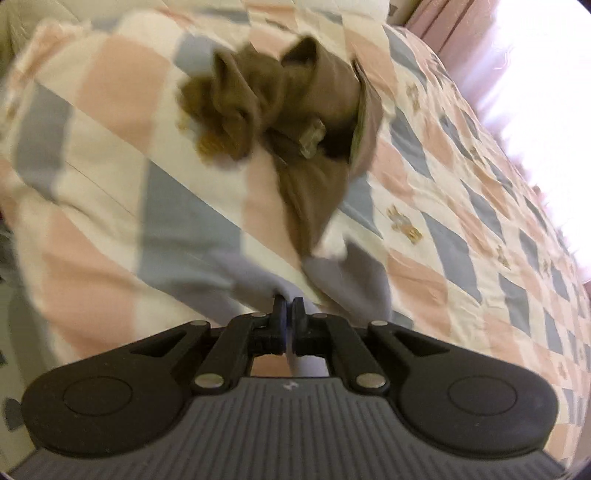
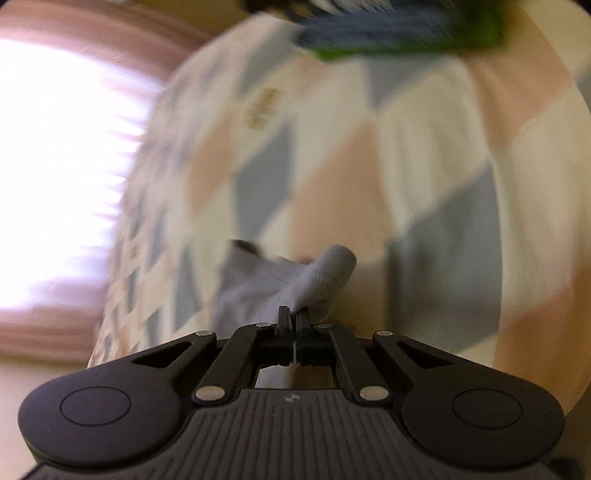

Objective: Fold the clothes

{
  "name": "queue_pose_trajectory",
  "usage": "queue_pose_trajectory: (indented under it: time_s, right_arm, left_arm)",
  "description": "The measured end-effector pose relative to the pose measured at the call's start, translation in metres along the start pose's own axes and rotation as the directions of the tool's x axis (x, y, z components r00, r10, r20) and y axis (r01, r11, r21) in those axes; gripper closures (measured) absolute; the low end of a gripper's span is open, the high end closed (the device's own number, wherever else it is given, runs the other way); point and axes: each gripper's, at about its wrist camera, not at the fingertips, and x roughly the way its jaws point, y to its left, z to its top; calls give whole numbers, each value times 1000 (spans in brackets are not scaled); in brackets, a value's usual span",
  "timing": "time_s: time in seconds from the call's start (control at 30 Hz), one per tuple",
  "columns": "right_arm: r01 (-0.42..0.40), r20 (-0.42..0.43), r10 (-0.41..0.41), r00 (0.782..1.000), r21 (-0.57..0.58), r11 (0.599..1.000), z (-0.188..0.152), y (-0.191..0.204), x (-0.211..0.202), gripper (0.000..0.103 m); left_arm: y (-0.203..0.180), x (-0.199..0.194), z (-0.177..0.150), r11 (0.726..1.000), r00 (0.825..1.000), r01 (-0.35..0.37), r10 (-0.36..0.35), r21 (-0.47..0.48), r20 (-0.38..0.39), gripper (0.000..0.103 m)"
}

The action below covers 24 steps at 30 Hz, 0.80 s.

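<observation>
My left gripper (image 1: 289, 301) is shut on a pale lavender-grey garment (image 1: 347, 280) and holds its bunched edge just above the checked bedspread (image 1: 461, 229). My right gripper (image 2: 293, 314) is shut on another part of the same lavender-grey garment (image 2: 321, 280), whose fabric folds over the fingertips and hangs down to the left. A crumpled brown garment (image 1: 280, 110) lies on the bed beyond the left gripper. Both views are blurred by motion.
The bed is covered by a pink, grey and cream checked quilt (image 2: 332, 166). A bright window with pink curtains (image 1: 517, 55) lies past the bed, also in the right wrist view (image 2: 55, 166). A blue and green striped item (image 2: 399, 29) lies at the top edge.
</observation>
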Motion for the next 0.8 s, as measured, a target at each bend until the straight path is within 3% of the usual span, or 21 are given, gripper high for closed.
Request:
queue_pose_trajectory:
  time_s: [0.13,0.23,0.37,0.43,0.47,0.53,0.63,0.67,0.7,0.77,0.8]
  right_arm:
    - [25,-90,-35,995,-104,994,-6,0,-23,102]
    - [118,-154,-127,980,-62,991,-22,-31,-13,102]
    - [297,-225,-299,927,-41,954,-41,-72,17,102]
    - [364,-253,-363,897,-45,930,-48,-85,27,89]
    - [368,-247,-369,896,-52,928,-46,-85,25,87]
    - [368,-229,-373,899,-66,928,-42,-84,21,70]
    - [323,-173,-335,926,-94,942,-31,-75,16,61]
    - [315,-177,-330,927,-111,943,-29,-74,18,60]
    - [334,-188,-357,915,-142,932,-29,-73,21,59]
    - [420,-200,-463,864,-222,880,-31,-71,30,59]
    - [457,-191,-504,842,-240,856,-32,-69,30,58]
  left_arm:
    - [29,-1,-14,993,993,-115,115,30,-16,103]
    - [58,27,-42,983,980,-182,179,-24,-84,102]
    - [82,58,-78,954,943,-300,293,-18,-159,100]
    - [92,53,-86,949,944,-305,291,-78,-154,96]
    - [96,49,-87,948,948,-300,283,-107,-144,94]
    - [102,39,-85,947,954,-290,275,-137,-116,94]
    - [106,26,-83,953,967,-253,245,-168,-67,85]
    - [100,32,-83,954,959,-275,263,-119,-106,82]
    - [95,38,-82,953,948,-295,283,-68,-146,81]
    - [77,44,-84,936,919,-346,352,62,-176,83]
    - [73,39,-84,941,927,-332,338,65,-165,83]
